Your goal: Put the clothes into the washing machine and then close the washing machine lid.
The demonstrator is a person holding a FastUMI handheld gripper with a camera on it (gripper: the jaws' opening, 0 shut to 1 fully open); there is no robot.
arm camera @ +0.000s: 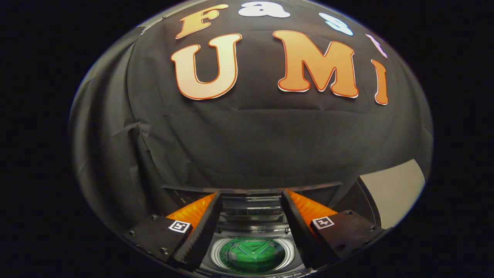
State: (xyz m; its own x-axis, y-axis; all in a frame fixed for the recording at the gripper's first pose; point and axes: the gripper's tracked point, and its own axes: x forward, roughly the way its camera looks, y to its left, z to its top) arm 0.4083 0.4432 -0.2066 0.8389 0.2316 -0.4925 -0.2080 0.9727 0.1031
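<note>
Low between my fingers is the washing machine (251, 231), seen from above. Its round drum (285, 253) stands uncovered, with a pale ribbed wall. A green thing (251, 255) lies at the drum's bottom; it looks like folded cloth, though I cannot tell for sure. Behind the drum, the lid (251, 206) seems to stand raised, with a dark top edge just beyond my fingertips. My gripper (251, 193) hangs above the machine, open, with nothing between its fingers.
The booth's black cloth wall (251, 146) rises close behind the machine. To the right of the machine a pale beige surface (393, 189) shows past a dark curved edge.
</note>
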